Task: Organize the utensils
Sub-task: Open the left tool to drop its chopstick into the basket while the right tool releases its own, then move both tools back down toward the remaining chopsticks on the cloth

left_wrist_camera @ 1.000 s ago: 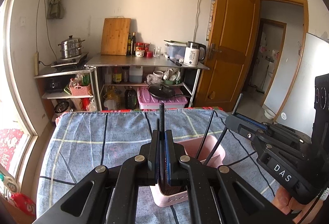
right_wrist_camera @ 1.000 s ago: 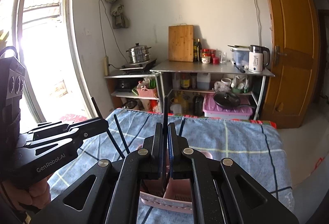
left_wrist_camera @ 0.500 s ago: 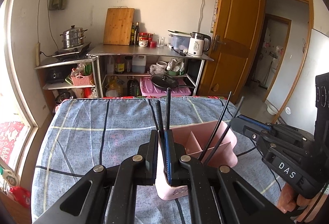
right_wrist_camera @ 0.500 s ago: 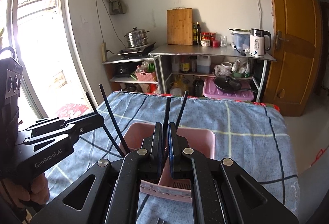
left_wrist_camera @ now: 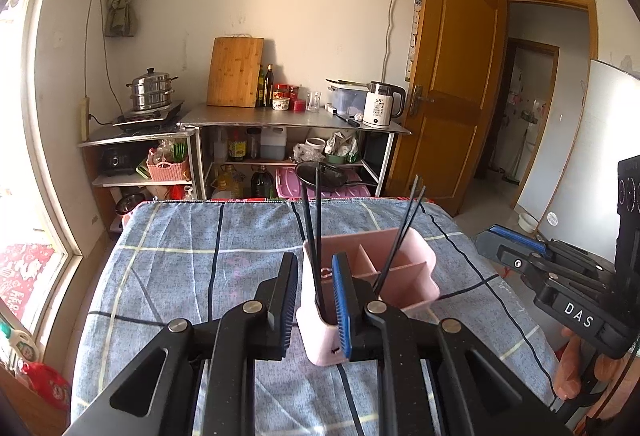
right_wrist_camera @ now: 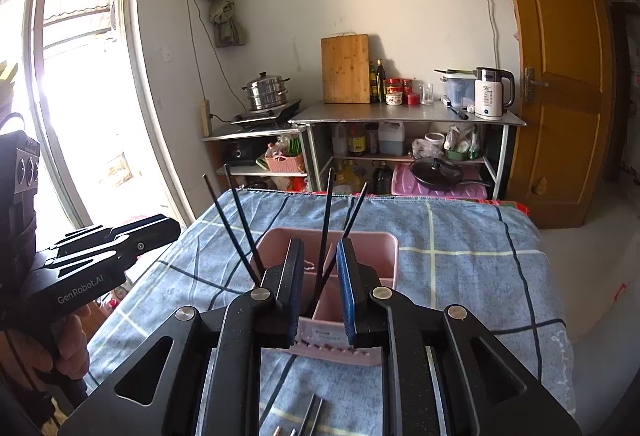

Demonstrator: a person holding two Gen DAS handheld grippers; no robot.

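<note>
The left gripper [left_wrist_camera: 314, 298] is seen with its jaws opening, the blue pads standing apart. Between them, in the left wrist view, two black chopsticks [left_wrist_camera: 316, 232] rise from the near-left compartment of a pink utensil holder [left_wrist_camera: 404, 276]; the pads are not pressed on them. A second pair of black chopsticks [left_wrist_camera: 402, 236] leans to the right out of a compartment further right. The holder is set on a blue checked cloth [left_wrist_camera: 180, 264] spread over the table.

The right gripper [right_wrist_camera: 320, 286] is likewise shown with its jaws opening and its pads apart. In the right wrist view one pair of chopsticks [right_wrist_camera: 334, 232] stands in the gap between the pads, untouched by them, its feet in the pink holder [right_wrist_camera: 376, 248] below. The other pair [right_wrist_camera: 240, 224] slants away to the left, out of the holder's left side. At the bottom edge of that view some metal utensil ends [right_wrist_camera: 308, 416] are partly seen on the cloth; what kind they are cannot be told.

Behind the table, a steel shelf [left_wrist_camera: 296, 120] carries a cutting board [left_wrist_camera: 235, 72] and a white kettle [left_wrist_camera: 382, 108].
</note>
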